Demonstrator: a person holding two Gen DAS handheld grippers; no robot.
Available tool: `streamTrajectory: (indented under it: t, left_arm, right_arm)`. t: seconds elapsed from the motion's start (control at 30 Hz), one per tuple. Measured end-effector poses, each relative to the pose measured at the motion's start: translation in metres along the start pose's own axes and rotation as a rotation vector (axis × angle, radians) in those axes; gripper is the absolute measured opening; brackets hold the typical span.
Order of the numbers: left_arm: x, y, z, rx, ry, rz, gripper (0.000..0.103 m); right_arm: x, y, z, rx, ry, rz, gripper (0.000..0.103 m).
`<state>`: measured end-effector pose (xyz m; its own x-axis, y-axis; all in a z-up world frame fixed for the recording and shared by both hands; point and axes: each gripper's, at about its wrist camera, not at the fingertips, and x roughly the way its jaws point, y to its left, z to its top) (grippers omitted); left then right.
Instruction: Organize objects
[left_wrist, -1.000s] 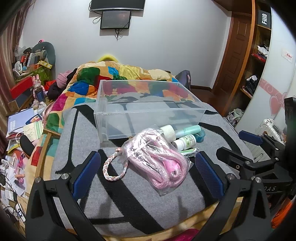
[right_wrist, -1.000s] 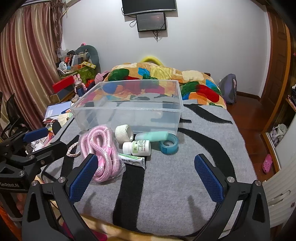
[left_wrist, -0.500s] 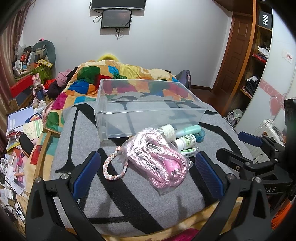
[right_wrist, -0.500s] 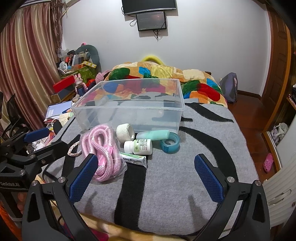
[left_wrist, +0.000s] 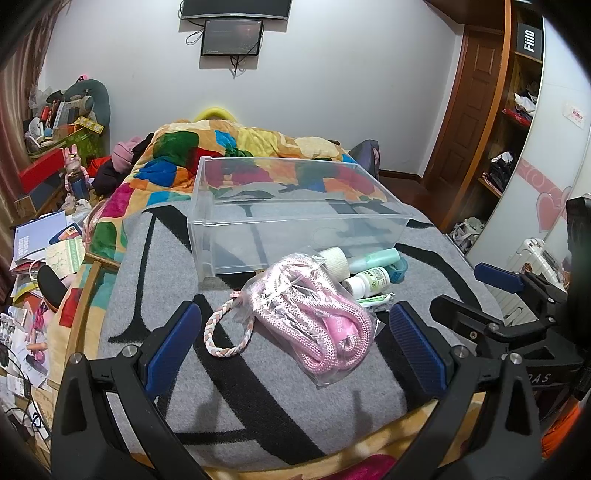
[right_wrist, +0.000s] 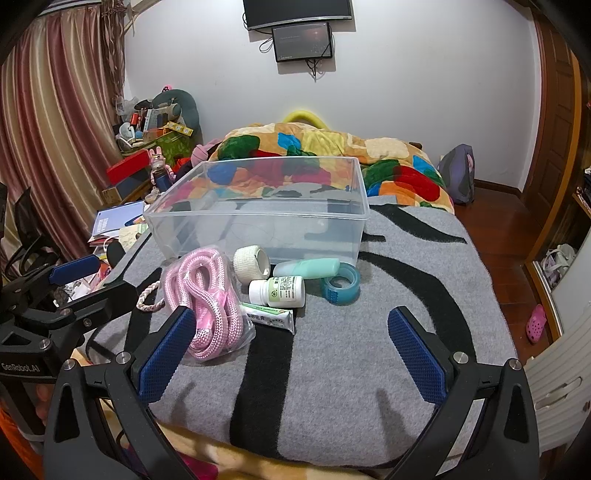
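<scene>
A clear plastic bin (left_wrist: 295, 221) (right_wrist: 258, 218) stands empty on a grey and black blanket (right_wrist: 369, 332). In front of it lie a bagged pink rope (left_wrist: 314, 317) (right_wrist: 207, 295), a white bandage roll (right_wrist: 253, 264), a mint tube (right_wrist: 308, 267), a white pill bottle (right_wrist: 277, 291), a blue tape roll (right_wrist: 341, 284) and a small ointment tube (right_wrist: 269, 317). My left gripper (left_wrist: 295, 347) is open, its fingers either side of the rope bag. My right gripper (right_wrist: 291, 350) is open, near the blanket's front edge, short of the items.
A colourful quilt (right_wrist: 332, 155) lies behind the bin. Cluttered shelves and papers (left_wrist: 44, 236) fill the left side. A wooden door and shelf unit (left_wrist: 491, 122) stand on the right, with floor beside the bed (right_wrist: 517, 236).
Both grippers have moved slightly closer to the items; the objects sit a little lower and larger in view. Nothing was grasped.
</scene>
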<state>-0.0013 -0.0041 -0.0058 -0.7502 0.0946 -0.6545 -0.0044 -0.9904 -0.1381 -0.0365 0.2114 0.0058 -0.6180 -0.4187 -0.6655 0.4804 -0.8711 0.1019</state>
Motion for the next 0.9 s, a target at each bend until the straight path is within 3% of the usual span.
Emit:
streamTrajectory:
  t: [0.9]
  left_arm:
    - [0.0000,-0.0010,0.0015,-0.003,0.002,-0.001,0.103]
  right_arm:
    - [-0.0016,0.0014,-0.0002,-0.002,-0.003,0.001,0.103]
